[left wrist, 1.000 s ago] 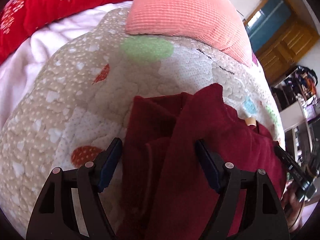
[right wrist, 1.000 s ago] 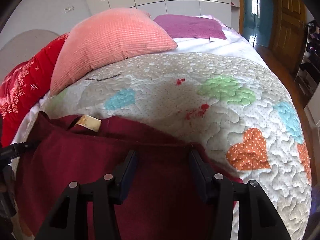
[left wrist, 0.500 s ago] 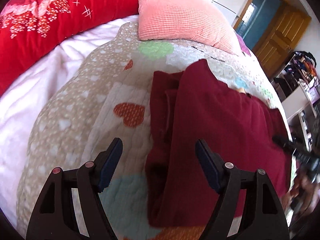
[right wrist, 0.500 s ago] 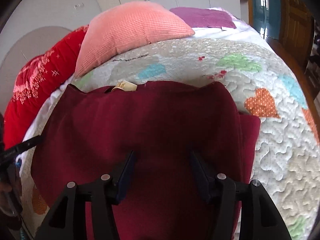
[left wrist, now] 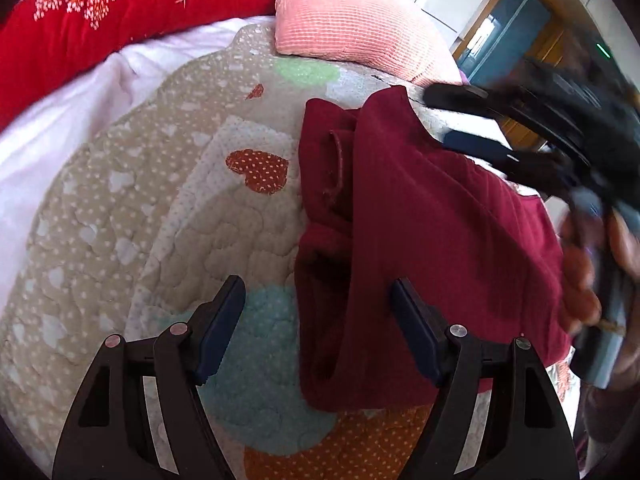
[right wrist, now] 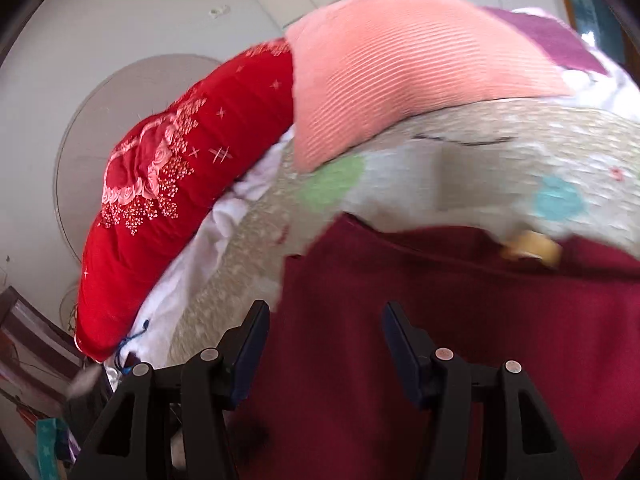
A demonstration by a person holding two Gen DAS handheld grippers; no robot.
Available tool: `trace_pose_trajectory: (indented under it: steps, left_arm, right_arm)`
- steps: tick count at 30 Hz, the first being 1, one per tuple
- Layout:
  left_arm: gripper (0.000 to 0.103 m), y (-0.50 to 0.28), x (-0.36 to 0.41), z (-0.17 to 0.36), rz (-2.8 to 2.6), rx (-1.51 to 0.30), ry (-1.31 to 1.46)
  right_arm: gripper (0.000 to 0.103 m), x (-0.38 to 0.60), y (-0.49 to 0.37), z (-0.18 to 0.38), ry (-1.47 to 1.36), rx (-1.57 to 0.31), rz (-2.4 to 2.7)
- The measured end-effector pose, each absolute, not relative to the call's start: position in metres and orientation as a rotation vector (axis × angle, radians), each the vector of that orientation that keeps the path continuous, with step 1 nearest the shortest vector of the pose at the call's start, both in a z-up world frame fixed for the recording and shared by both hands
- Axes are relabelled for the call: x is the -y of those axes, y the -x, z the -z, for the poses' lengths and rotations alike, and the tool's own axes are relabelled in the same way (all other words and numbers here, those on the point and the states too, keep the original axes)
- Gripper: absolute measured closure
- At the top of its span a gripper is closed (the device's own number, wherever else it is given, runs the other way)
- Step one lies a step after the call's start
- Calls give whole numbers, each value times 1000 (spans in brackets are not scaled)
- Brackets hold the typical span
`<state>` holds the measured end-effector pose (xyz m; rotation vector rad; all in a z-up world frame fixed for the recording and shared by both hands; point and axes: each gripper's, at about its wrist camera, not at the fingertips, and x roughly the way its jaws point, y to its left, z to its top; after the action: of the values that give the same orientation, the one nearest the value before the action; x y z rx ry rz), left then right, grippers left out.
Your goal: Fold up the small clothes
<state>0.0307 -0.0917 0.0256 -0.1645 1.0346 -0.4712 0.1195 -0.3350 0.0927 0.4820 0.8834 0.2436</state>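
Note:
A dark red garment lies partly folded on a quilted bedspread, with bunched layers along its left edge. My left gripper is open and empty, raised above the garment's near left edge. The right gripper shows blurred in the left wrist view over the garment's far right side. In the right wrist view the garment fills the lower right, with a tan label at its collar. My right gripper is open and empty above the garment's left part.
A pink ribbed pillow and a red flowered blanket lie at the head of the bed, over a white sheet. Wooden doors and furniture stand beyond the bed's right side.
Both grippers have pulled up and back from the garment, open throughout. The right gripper has swung left, toward the garment's far left corner. The garment lies flatter on the quilt.

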Motion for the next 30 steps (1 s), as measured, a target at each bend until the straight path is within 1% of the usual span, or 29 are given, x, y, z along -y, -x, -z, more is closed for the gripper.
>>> trace_pose_trajectory:
  steps: [4,6,8,10,11,12,16,20,21,25,27,30]
  left_arm:
    - [27,-35,91,-25,493,-1027,180]
    - [27,-38,89,-24,502,-1027,182]
    - [27,-39,86,-23,508,-1030,200]
    - [27,-40,85,-24,512,-1032,209]
    - [27,-39,83,-25,513,-1034,213]
    - [27,-38,82,-26,514,-1035,220]
    - [27,-36,76,-28,496,-1021,230]
    - [27,-36,74,-26,495,-1027,244]
    - [27,-36,75,-26,495,-1026,240]
    - [27,-36,75,-26,500,-1027,238]
    - [27,-36,74,-26,501,-1030,247]
    - [27,-33,71,-26,503,-1031,255]
  right_arm:
    - [47,297,-165,-85,-403,-955,-215]
    - [47,285,-185,-71,-357,-1023,-186]
    - [59,280,-196,-61,-299,-1068,-144]
    - [86,277,-196,-62,-220,-1043,-105]
    - [93,278,-195,-65,-228,-1024,-113]
    - [96,279,-193,-69,-247,-1014,-125]
    - [96,263,-194,-79,-193,-986,-162]
    - [96,259,-201,-60,-211,-1013,-176]
    - [92,262,-199,-59,-230,-998,-189]
    - [87,286,-182,-76,-381,-975,-272]
    - [83,291,-167,-88,-352,-941,-280]
    - [83,304,-147,-96,-317,-897,-250]
